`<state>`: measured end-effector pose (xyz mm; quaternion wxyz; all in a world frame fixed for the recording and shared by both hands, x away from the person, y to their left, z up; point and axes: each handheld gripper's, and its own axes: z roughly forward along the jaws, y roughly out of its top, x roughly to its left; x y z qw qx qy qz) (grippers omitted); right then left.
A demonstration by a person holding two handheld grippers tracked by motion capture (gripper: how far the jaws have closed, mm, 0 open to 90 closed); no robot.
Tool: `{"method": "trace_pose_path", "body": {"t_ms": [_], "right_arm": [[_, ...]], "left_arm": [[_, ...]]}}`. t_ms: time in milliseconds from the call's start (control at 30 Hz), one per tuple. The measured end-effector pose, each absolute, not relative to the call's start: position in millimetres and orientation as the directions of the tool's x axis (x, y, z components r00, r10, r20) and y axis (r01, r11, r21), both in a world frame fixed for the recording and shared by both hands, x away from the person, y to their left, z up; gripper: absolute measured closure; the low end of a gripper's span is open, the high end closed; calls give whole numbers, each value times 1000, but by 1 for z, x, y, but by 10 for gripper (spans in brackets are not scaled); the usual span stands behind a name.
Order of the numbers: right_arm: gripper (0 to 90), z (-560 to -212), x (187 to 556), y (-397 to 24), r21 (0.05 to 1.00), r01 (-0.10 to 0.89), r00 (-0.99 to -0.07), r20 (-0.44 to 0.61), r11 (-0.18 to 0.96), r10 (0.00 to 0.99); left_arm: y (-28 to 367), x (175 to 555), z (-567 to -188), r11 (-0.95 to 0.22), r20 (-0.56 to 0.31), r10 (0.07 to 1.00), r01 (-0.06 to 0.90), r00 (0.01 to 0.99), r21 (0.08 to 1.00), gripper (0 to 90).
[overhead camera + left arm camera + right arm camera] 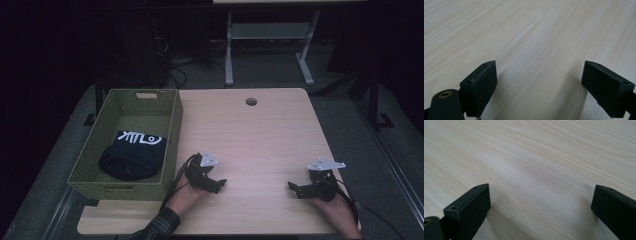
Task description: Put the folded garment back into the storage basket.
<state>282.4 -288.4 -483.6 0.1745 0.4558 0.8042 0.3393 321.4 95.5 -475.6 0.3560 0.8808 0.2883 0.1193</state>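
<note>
- High view: left gripper (218, 184) low over the near part of the table (260, 135), just right of the basket (102, 187), jaws pointing right toward the other gripper.
- Left gripper view: jaws spread wide, nothing between them, only pale wood grain of the table (536, 37) below and ahead; fingertips (482, 85) close to the surface, shadows right under them.
- Right gripper (294, 189) near the front right edge of the table in the high view, jaws pointing left; well apart from the left gripper, bare wood between the two.
- Right gripper view: jaws likewise spread wide and holding nothing, low over the table (536, 165).
- Hands wrapped around both grippers from the bottom edge; plaid sleeve (162, 225) on the left arm, black cables trailing back from each gripper.
- Green woven basket at the left edge of the table, touching the tabletop side; inside it a folded dark cloth (131, 155) with white lettering on top, lying toward the near half.
- Round cable hole (251, 102) near the far edge of the table.
- White desk frame (270, 45) on the dim floor beyond.
</note>
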Motion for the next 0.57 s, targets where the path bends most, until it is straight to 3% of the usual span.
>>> {"method": "trace_pose_path", "body": {"t_ms": [567], "right_arm": [[20, -484, 282, -288, 705, 615, -524, 29, 354, 852]], "left_arm": [[97, 320, -478, -565, 6, 591, 409, 807, 716, 127]]}}
